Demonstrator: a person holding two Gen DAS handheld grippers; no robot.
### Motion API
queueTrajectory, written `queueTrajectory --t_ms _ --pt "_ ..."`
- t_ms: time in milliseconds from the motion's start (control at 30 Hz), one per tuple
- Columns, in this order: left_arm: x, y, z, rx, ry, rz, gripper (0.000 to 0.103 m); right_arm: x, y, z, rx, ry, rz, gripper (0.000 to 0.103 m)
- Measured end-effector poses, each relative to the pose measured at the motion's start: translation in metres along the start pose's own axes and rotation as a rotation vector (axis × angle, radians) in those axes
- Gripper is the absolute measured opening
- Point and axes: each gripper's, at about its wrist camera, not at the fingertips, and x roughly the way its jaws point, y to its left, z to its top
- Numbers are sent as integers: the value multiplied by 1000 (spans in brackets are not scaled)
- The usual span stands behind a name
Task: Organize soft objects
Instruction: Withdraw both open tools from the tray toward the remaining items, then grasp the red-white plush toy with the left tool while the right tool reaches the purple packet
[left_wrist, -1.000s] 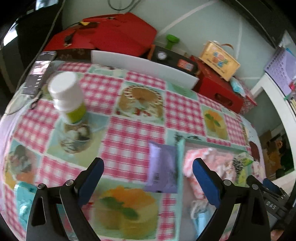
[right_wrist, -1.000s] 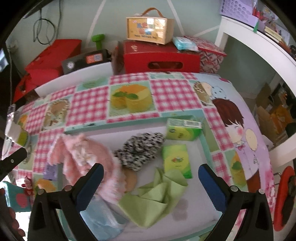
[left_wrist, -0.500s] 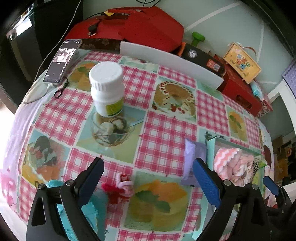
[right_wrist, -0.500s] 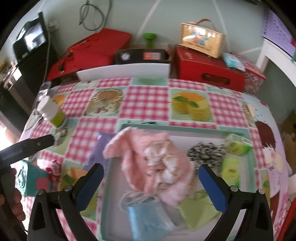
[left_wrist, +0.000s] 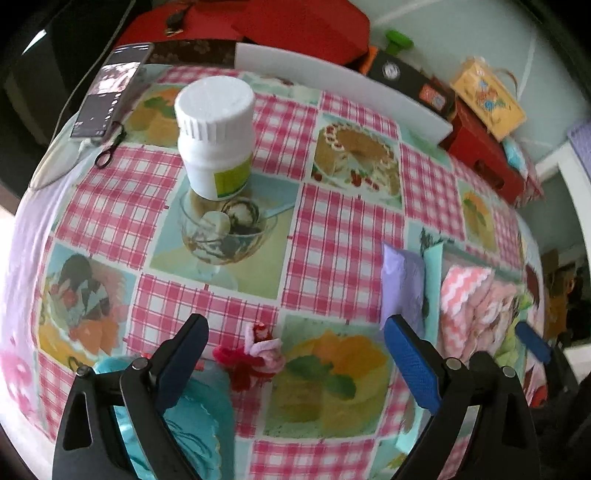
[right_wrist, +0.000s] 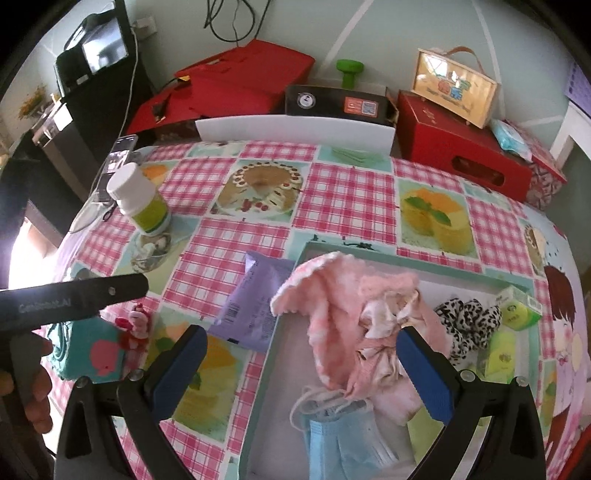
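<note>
My left gripper (left_wrist: 295, 350) is open and empty, hovering over a small red and pink soft doll (left_wrist: 255, 354) beside a teal cloth (left_wrist: 192, 421) at the table's near edge. My right gripper (right_wrist: 301, 362) is open and empty above the left edge of the teal-rimmed tray (right_wrist: 369, 251). The tray holds a pink fluffy cloth (right_wrist: 343, 306), a blue face mask (right_wrist: 340, 435), a leopard-print scrunchie (right_wrist: 465, 317) and green packets (right_wrist: 517, 310). A purple packet (right_wrist: 255, 302) lies just left of the tray. The doll (right_wrist: 135, 325) and teal cloth (right_wrist: 88, 350) also show in the right wrist view.
A white pill bottle (left_wrist: 216, 136) stands on the checked tablecloth at the back left, with a phone (left_wrist: 110, 88) beyond it. Red boxes (right_wrist: 461, 151) and a white board (right_wrist: 295, 129) line the far edge. The left gripper's arm (right_wrist: 74, 299) crosses the right view's left side.
My left gripper has moved back and left, from the purple packet to over the doll and teal cloth. My right gripper has shifted left across the tray toward its left edge.
</note>
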Motion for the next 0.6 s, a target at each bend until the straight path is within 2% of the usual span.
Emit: queueTrajectory --t_ms 133,200,300,400,567,600 --pt "11 -4 10 97 71 65 91 3 0 0 2 6 0 103" --pt "22 -5 15 140 134 90 90 3 -1 1 7 5 1 103" --pt "35 -5 18 170 209 105 74 2 -4 1 15 2 4 103" --pt "46 -6 19 194 267 122 71 3 -7 1 23 2 5 103" --pt "54 -12 16 248 304 151 67 2 -11 0 31 4 5 103" --pt "55 -13 16 254 306 158 62 2 -11 0 33 4 5 103"
